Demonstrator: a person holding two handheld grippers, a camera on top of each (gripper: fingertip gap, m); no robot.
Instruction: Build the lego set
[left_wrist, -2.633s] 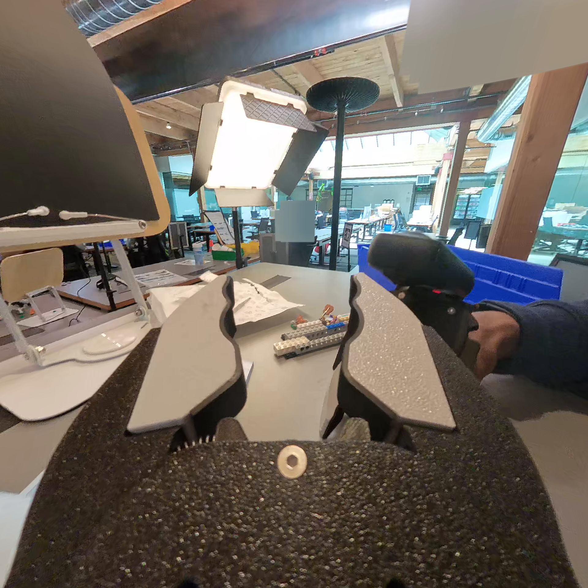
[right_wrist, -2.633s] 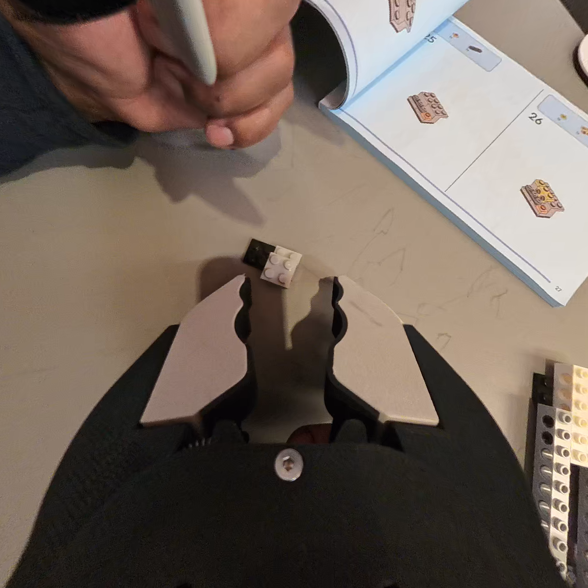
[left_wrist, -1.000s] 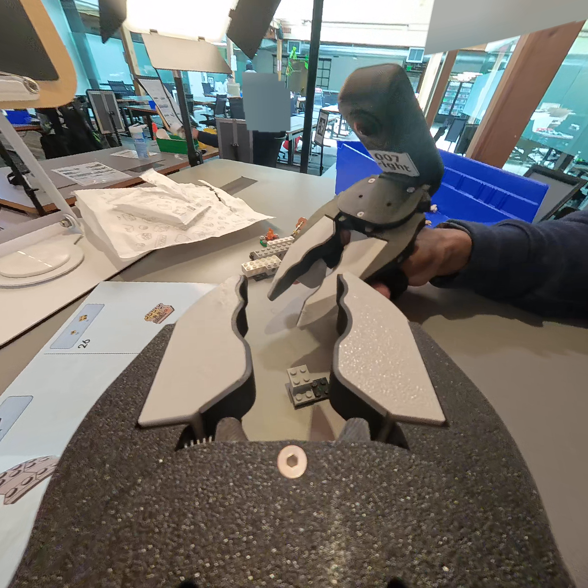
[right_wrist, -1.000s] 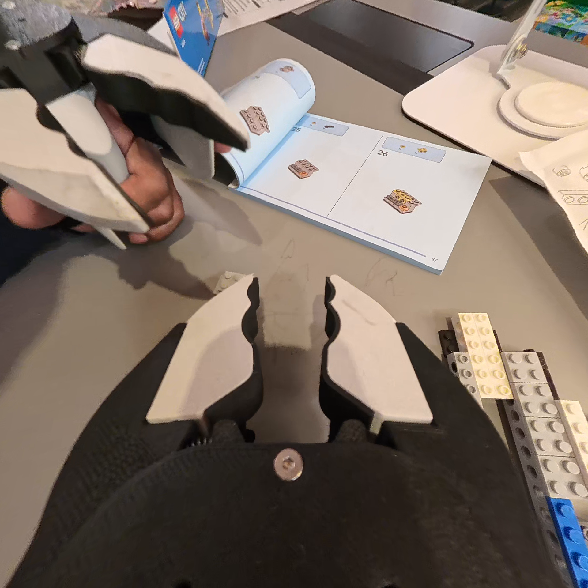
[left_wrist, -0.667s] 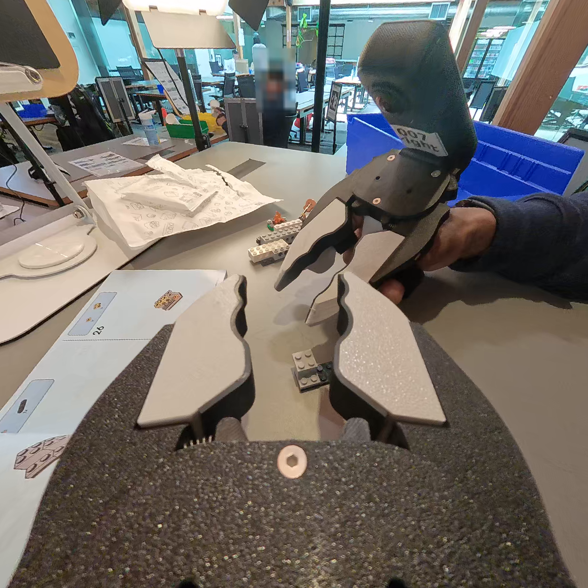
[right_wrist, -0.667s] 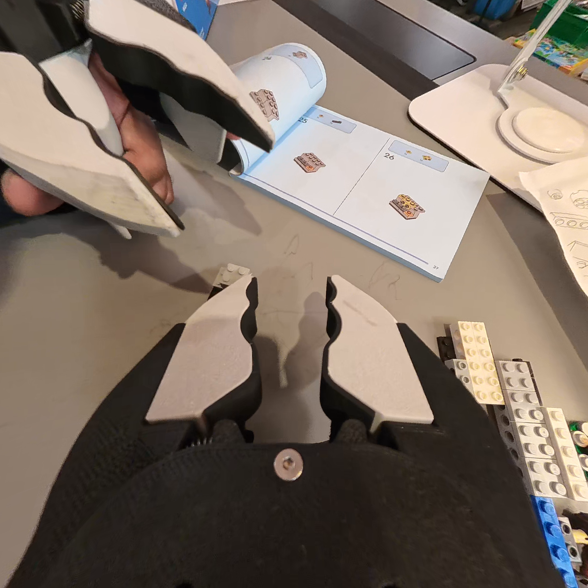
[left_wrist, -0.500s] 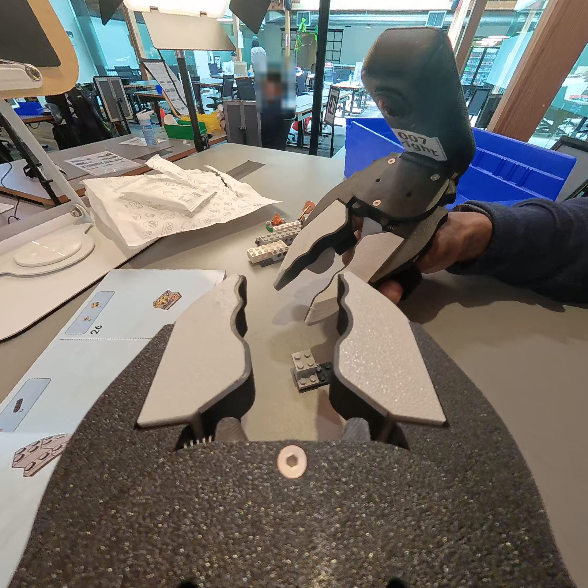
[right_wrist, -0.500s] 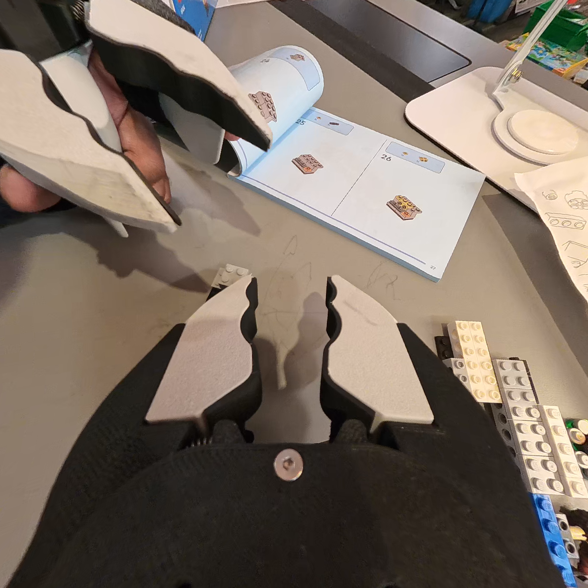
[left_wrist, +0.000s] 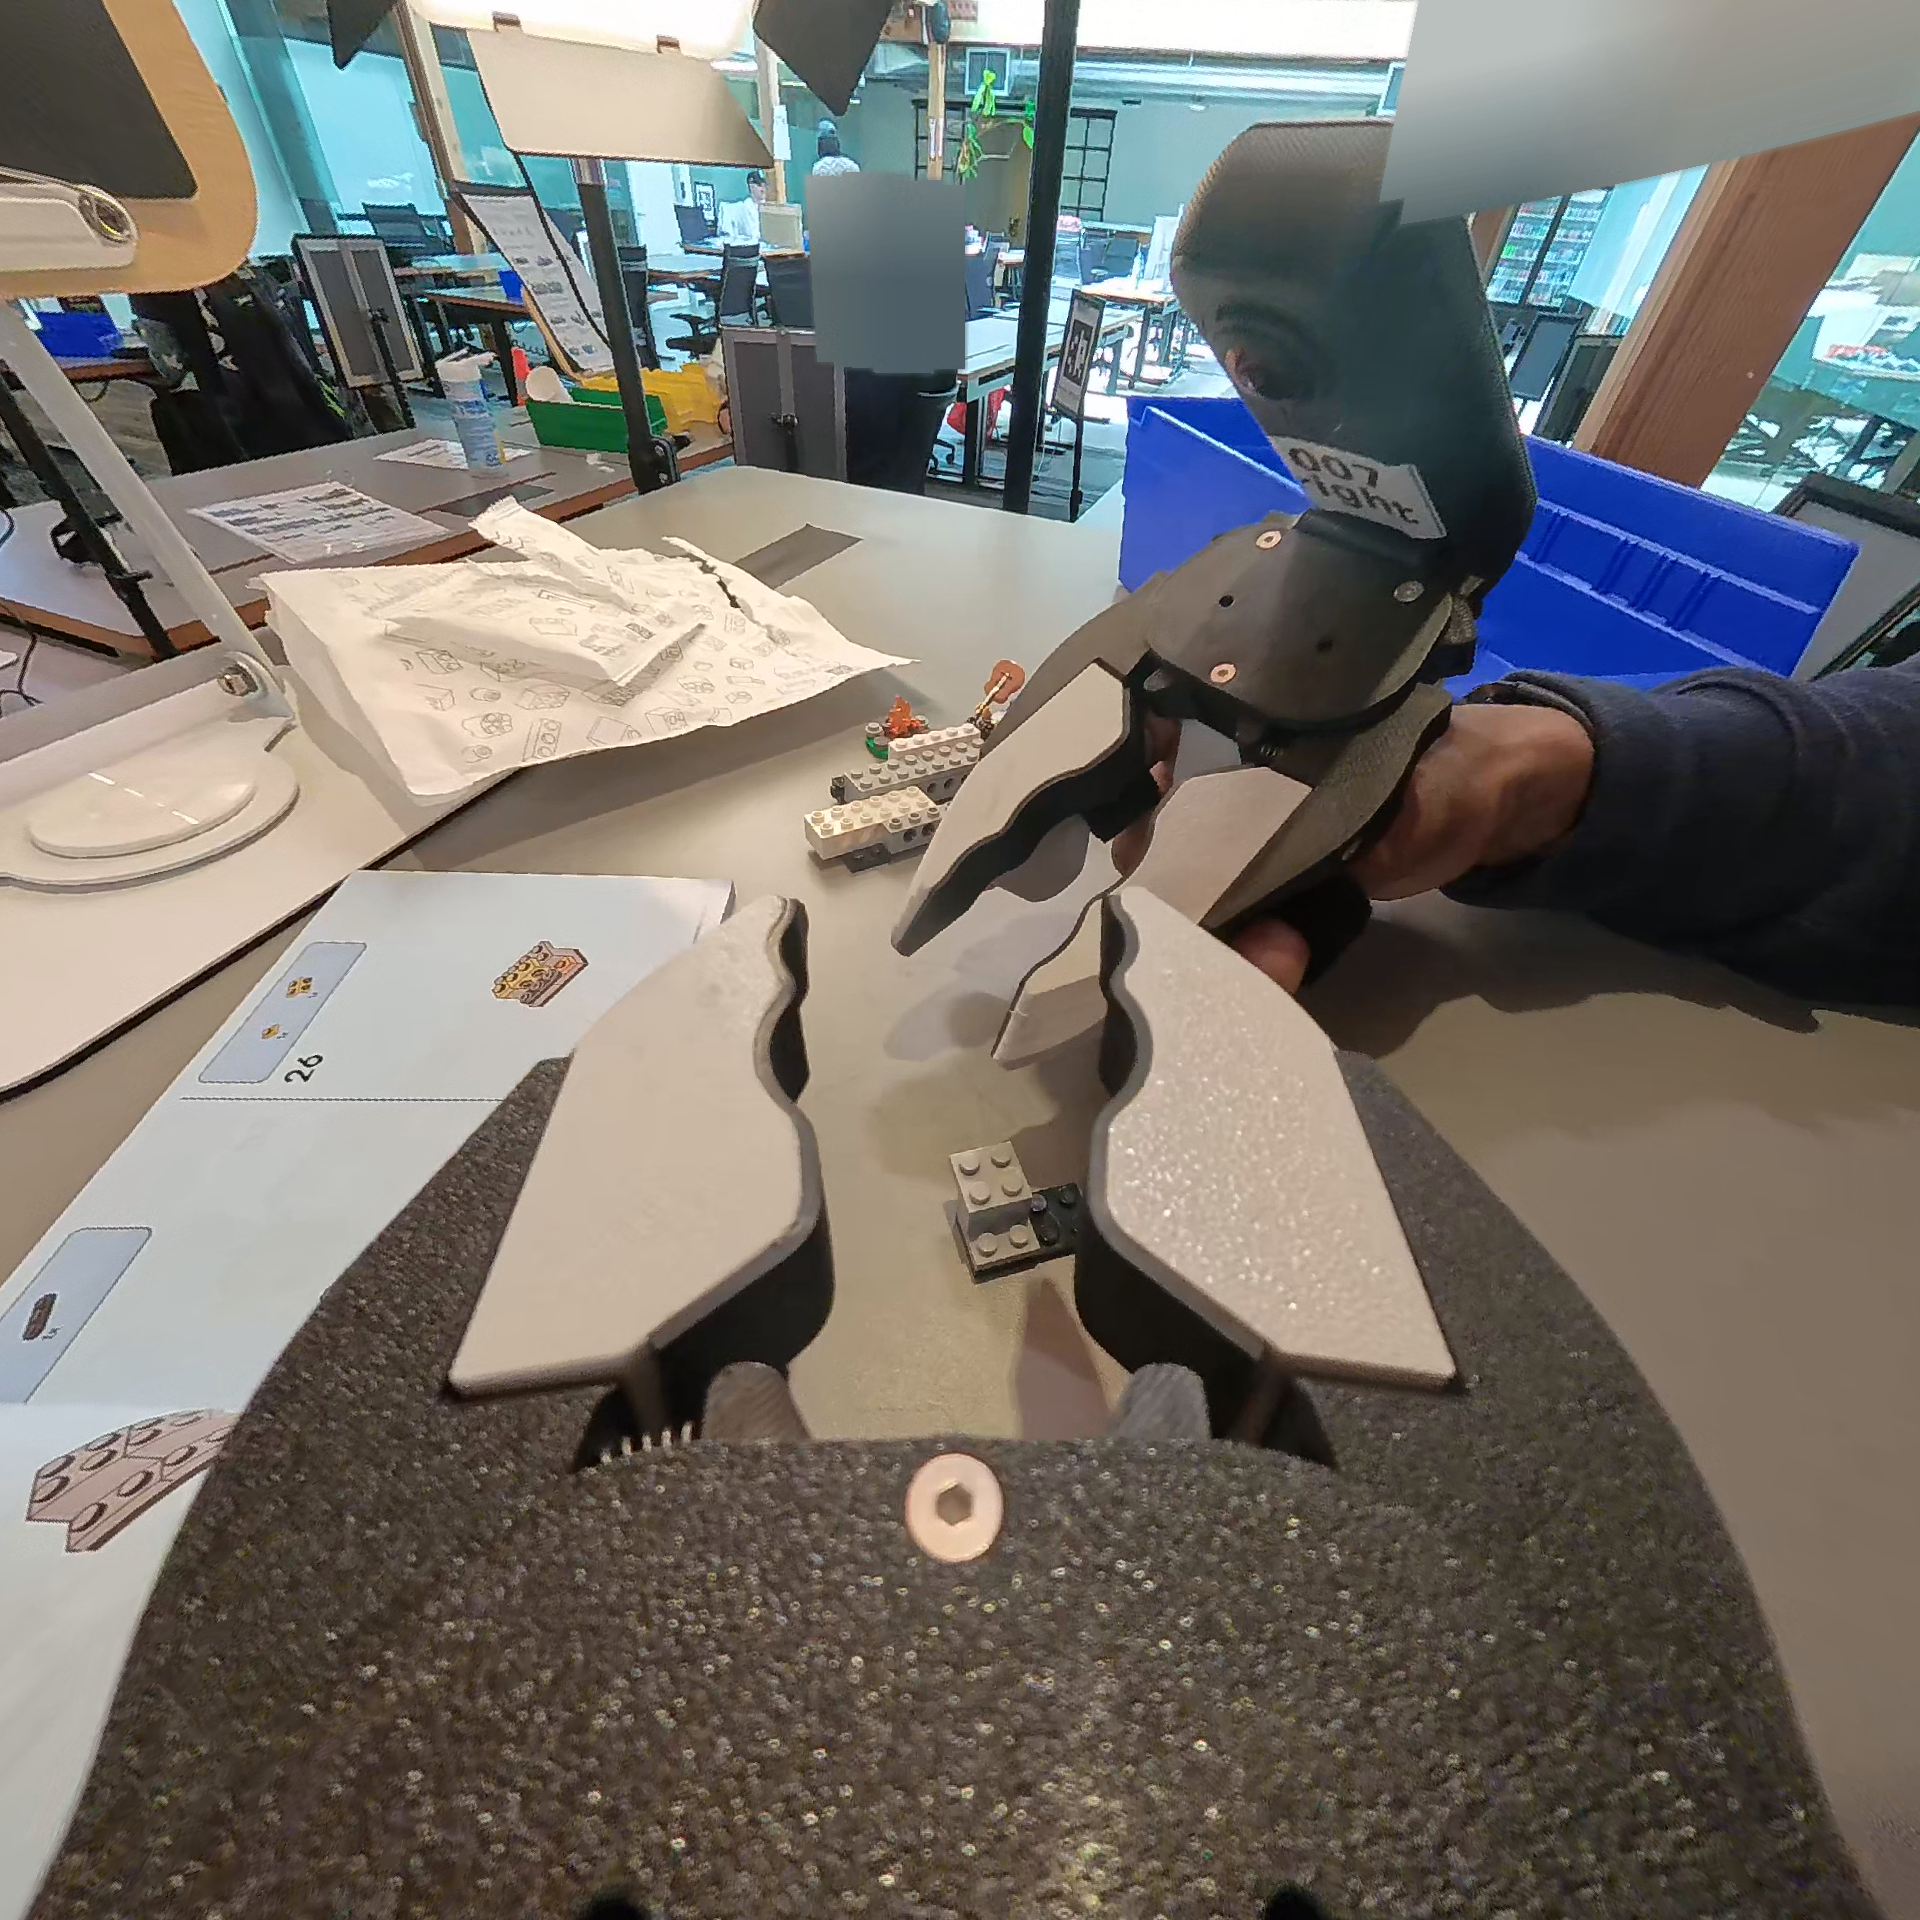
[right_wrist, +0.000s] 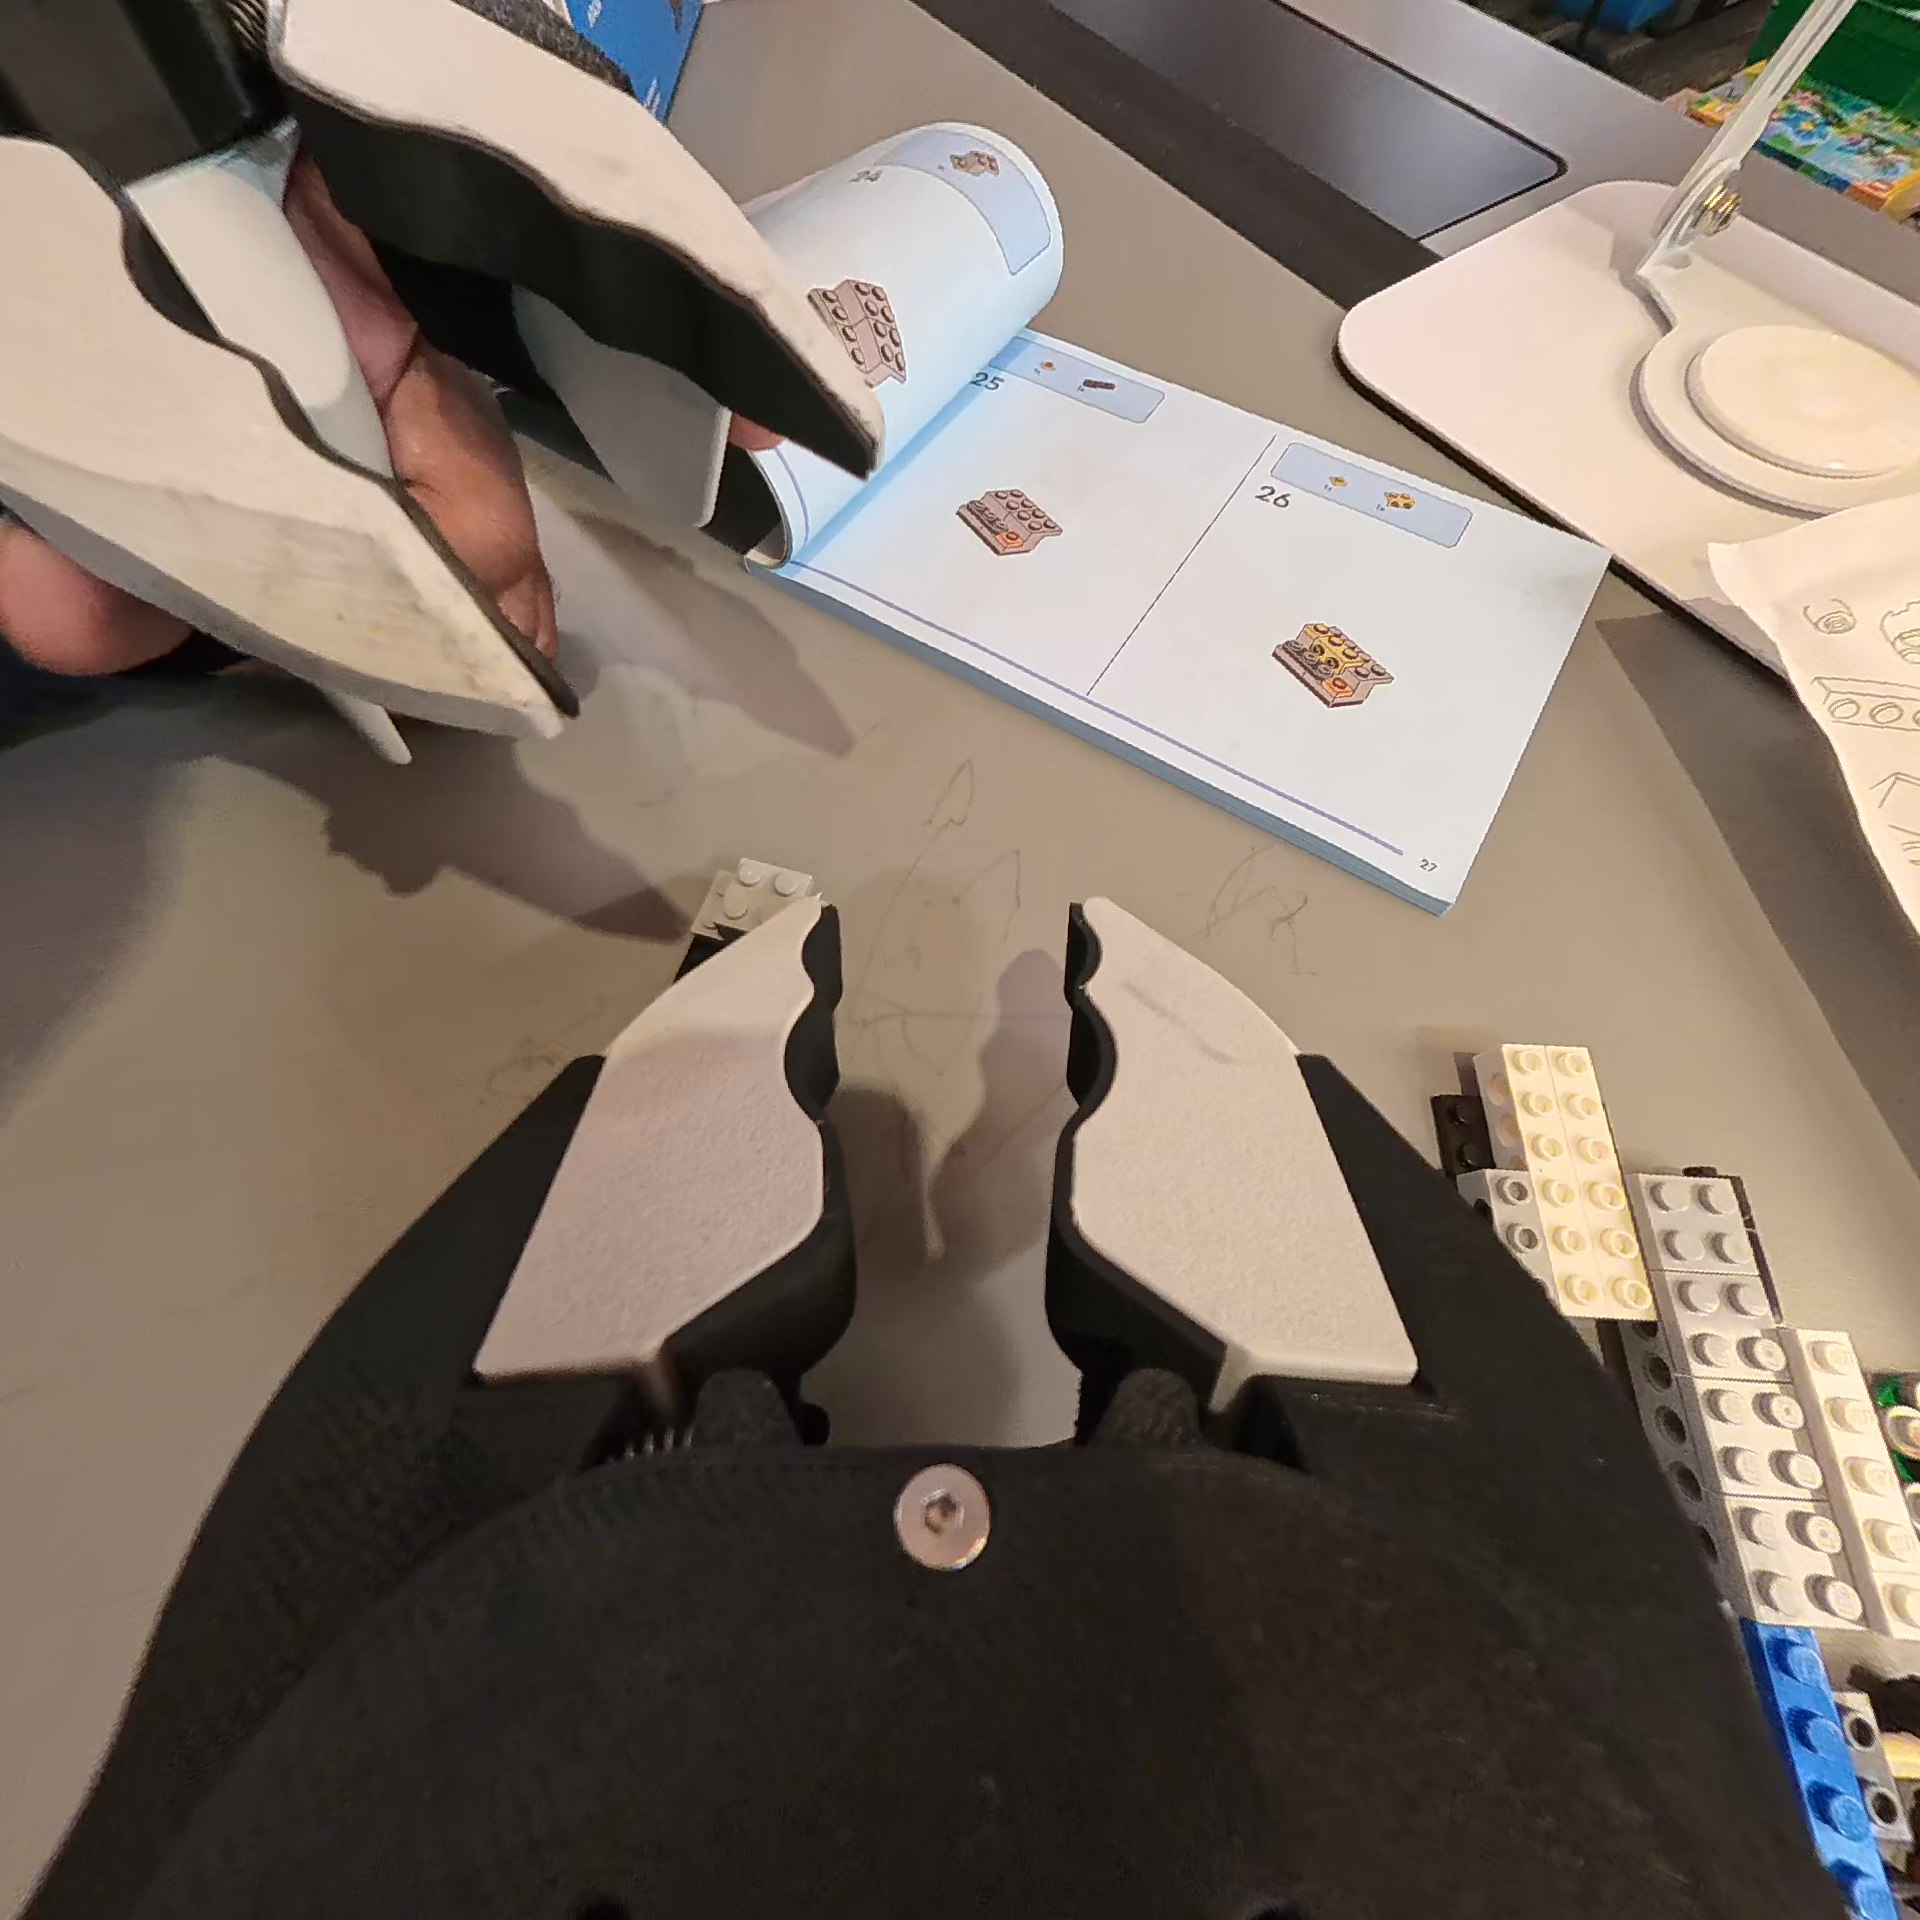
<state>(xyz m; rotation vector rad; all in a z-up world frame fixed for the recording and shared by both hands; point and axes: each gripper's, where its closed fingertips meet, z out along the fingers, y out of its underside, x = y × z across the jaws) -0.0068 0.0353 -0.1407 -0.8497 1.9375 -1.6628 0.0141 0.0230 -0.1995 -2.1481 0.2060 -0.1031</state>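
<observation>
A small grey brick on a black plate (left_wrist: 1003, 1210) lies on the grey table. In the left wrist view it shows low between my left fingers, close to the right-hand finger (left_wrist: 1226, 1132), with neither pad pressing on it. My left gripper (left_wrist: 951, 935) is open and empty. My right gripper (right_wrist: 951, 925) is open and empty, and the same brick (right_wrist: 758, 894) lies just beyond its left fingertip. The right gripper also shows in the left wrist view (left_wrist: 956, 992), tips angled down at the table. The left gripper shows at the upper left of the right wrist view (right_wrist: 712, 577).
An open instruction booklet (right_wrist: 1195, 582) lies beyond the brick. A row of white, grey and blue bricks (right_wrist: 1662, 1299) sits at the right. A white lamp base (right_wrist: 1558, 343) and a printed paper bag (left_wrist: 551, 655) lie farther off. A blue bin (left_wrist: 1662, 582) stands behind the right hand.
Since 2.6 s ago my left gripper has tipped down towards the table and the right gripper has drawn back from the small brick. Over the last second both barely moved. Both stayed open.
</observation>
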